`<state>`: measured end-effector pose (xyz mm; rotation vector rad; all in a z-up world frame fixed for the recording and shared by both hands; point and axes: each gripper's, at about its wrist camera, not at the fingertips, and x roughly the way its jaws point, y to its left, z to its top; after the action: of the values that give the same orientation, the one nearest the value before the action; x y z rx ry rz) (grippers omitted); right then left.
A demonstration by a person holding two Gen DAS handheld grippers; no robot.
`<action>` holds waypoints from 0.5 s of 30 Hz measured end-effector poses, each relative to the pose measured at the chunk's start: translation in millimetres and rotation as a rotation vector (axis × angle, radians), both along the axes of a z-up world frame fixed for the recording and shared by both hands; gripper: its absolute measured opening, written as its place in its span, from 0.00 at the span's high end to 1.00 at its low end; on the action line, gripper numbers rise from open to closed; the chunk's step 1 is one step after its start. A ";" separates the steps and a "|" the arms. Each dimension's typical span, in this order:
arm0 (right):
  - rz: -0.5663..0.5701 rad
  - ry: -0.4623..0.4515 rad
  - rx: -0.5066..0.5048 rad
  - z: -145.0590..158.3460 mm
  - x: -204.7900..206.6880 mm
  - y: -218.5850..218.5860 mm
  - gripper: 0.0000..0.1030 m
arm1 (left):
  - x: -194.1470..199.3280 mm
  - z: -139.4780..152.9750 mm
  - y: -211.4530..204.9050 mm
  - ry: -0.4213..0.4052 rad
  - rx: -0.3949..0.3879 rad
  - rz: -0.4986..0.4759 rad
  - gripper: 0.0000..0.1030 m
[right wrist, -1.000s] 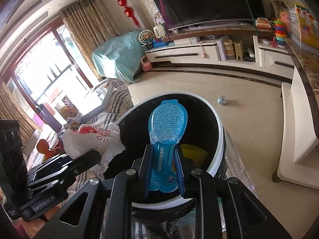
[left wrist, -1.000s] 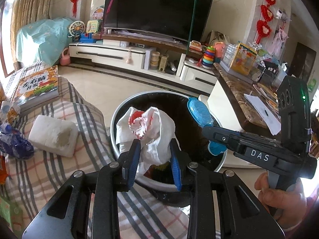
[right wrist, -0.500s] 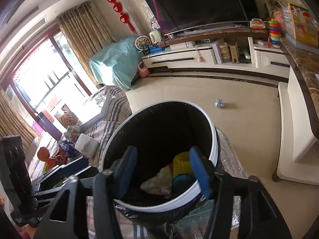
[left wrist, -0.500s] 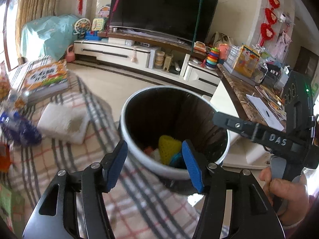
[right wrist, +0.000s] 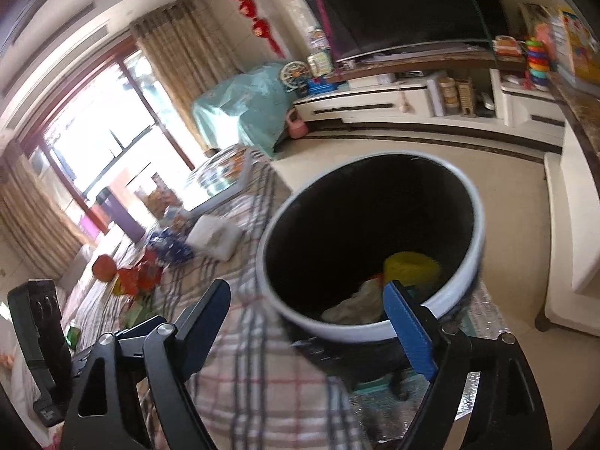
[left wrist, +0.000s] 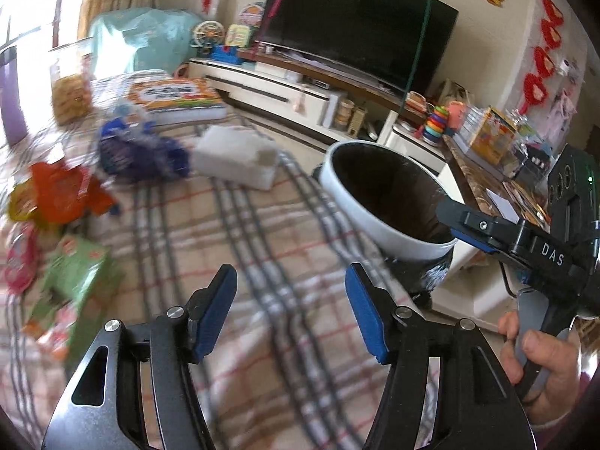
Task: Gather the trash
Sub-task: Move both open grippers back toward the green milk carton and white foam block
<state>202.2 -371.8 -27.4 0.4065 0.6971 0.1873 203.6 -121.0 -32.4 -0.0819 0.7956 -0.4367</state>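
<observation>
The trash bin (right wrist: 369,247), a round black container with a white rim, stands on the floor right against the edge of the plaid-covered tabletop (left wrist: 262,262); inside it lie a crumpled white bag (right wrist: 354,300) and a yellow item (right wrist: 410,268) near the bottom. More trash waits on the plaid cloth: a crinkled blue wrapper (left wrist: 138,153), an orange-red packet (left wrist: 63,195), a green packet (left wrist: 75,273) and a pink wrapper (left wrist: 18,258) at the left edge, all blurred. A white tissue pack (left wrist: 236,155) lies between the blue wrapper and the bin, and a colourful book (left wrist: 180,99) sits behind it, farther along the cloth. The left gripper (left wrist: 290,311) hovers over the plaid cloth with its blue-padded fingers spread wide and nothing between them. The right gripper (right wrist: 305,333) is also spread wide and empty, its right finger in front of the bin's near rim and its left finger over the cloth; in the left wrist view its body juts in from the right beside the bin, held by the person's hand (left wrist: 540,360). Beyond the bin are a pale floor (right wrist: 412,150), a white TV cabinet (left wrist: 281,90) and a large dark television (left wrist: 360,33).
</observation>
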 end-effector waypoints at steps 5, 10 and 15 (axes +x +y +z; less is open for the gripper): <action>0.077 -0.009 -0.023 0.4 -0.4 32.7 0.12 | -14.9 2.0 32.3 -0.016 0.005 0.059 0.38; 0.159 -0.015 -0.051 -0.9 2.0 62.6 0.10 | -26.1 -0.2 57.9 -0.017 0.014 0.121 0.34; 0.215 -0.016 -0.081 -2.3 5.8 85.4 0.10 | -33.6 -0.2 82.2 -0.022 0.011 0.182 0.29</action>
<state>208.0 -286.3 -29.8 0.2524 0.7300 0.3636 170.0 -38.8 -32.6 -0.1378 0.7619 -0.2606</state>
